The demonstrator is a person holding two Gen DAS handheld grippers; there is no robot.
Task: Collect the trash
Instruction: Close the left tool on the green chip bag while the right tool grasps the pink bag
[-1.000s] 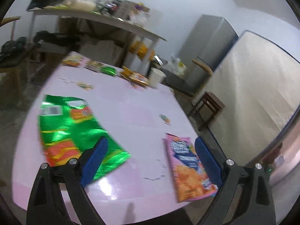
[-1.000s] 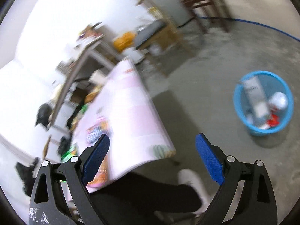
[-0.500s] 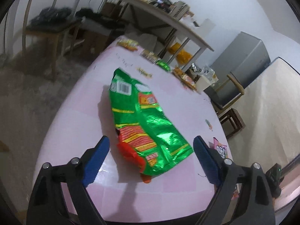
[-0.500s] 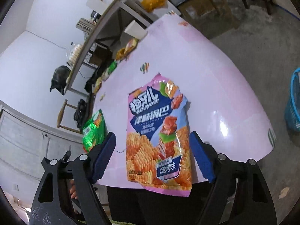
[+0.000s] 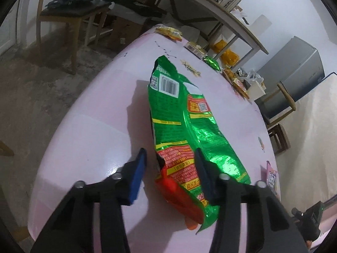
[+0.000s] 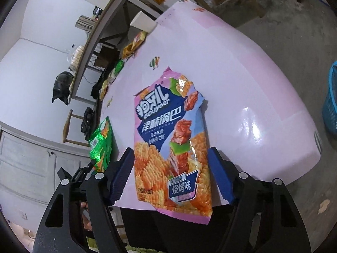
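Two snack bags lay flat on the pink table (image 5: 88, 139) as a person brought a handheld gripper down over each, apparently to clear both at once. The left gripper (image 5: 169, 169) straddled the near end of the green bag (image 5: 183, 116); its fingers (image 5: 138, 172) had just been closing, with the crumpled red-and-green foil between them. The left pad stood just clear of the bag's edge while the right one lay against or over the foil, so the bag did not yet look pinched. Taking the bag by its narrow end likely suited the fingers' limited spread.

The right gripper (image 6: 171, 176) framed the lower part of the pink bag (image 6: 174, 147), whose bottom edge overhung the table's near side. Its fingers (image 6: 123, 174) had likewise been closing and sat just beside the bag's two long edges; whether they pressed on it could not be told, and the bag lay undeformed. The overhang offered a free edge to catch, which may explain the approach from that side.

A blue basket (image 6: 330, 101) stood on the floor past the table's right edge, well apart from both bags, the probable destination. Smaller wrappers (image 5: 210, 62) remained at the table's far end.
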